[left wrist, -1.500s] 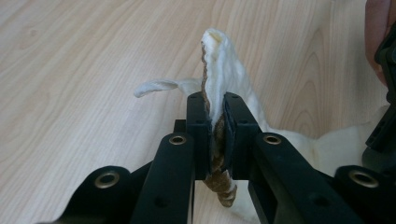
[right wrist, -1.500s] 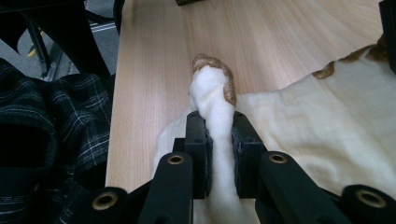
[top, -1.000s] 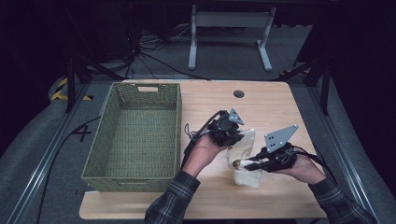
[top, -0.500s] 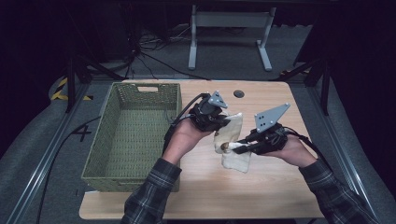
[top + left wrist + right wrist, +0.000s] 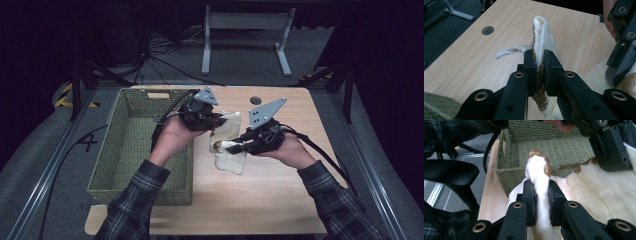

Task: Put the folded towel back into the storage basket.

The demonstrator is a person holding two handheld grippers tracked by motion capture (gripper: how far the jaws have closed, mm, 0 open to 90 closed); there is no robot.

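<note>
A: Left to right from the basket [image 5: 131, 150]: left claw [image 5: 216, 121] clamped on the cloth's [image 5: 227, 150] upper edge just right of the basket, right claw [image 5: 235, 147] pinching a brown-trimmed corner further right. Cloth hangs between them, low end near the worktop [image 5: 280, 195].

B: Risks?

A: Both grips are thin edge pinches. Pull the claws apart and a corner likely slips out. Also the hanging end could snag the basket rim on the way in.

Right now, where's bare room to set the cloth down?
Bare tabletop between the near edge and the cloth; more at the far right past the hole. The basket interior is open too. Crowded mid-table, where both hand-held grippers clamp the cloth.
</note>
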